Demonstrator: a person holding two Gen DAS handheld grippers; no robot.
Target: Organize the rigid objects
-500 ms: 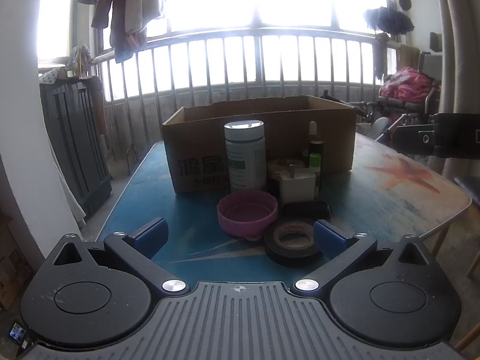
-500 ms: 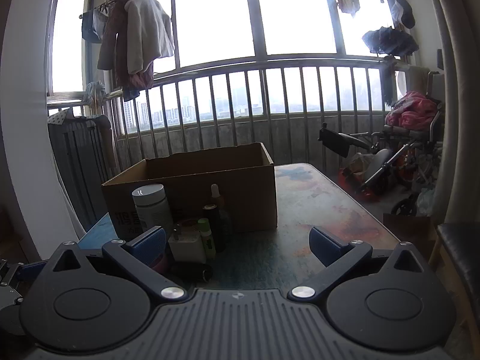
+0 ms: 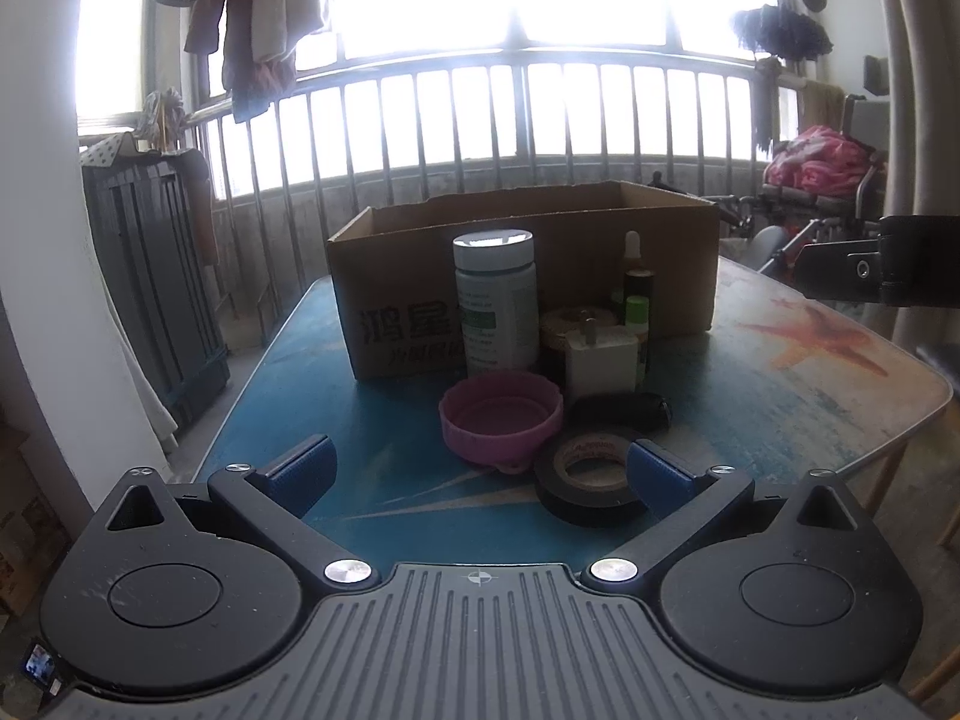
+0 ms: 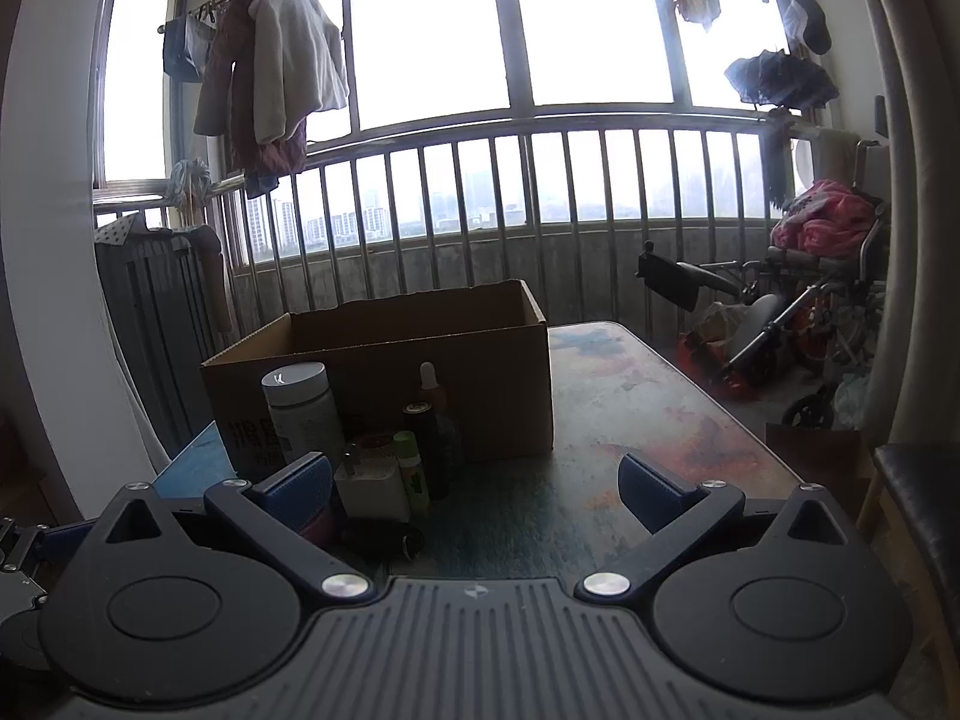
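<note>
An open cardboard box [image 3: 528, 276] [image 4: 384, 372] stands on the table. In front of it cluster a white pill bottle [image 3: 495, 300] [image 4: 300, 414], a dropper bottle [image 3: 636, 276], a small green bottle [image 3: 636, 318], a white plug adapter [image 3: 600, 360] [image 4: 372, 486], a pink lid [image 3: 501, 414], a black oblong object [image 3: 621, 411] and a black tape roll [image 3: 591, 474]. My left gripper [image 3: 480, 471] is open, just short of the lid, its right finger beside the tape. My right gripper [image 4: 474, 483] is open over bare table, right of the cluster.
The table [image 3: 810, 396] has a blue and orange printed top with a rounded right corner. Beyond it run a balcony railing [image 4: 540, 192], a dark radiator-like rack [image 3: 150, 276] at left and a wheelchair with pink cloth [image 4: 810, 300] at right. Clothes hang above.
</note>
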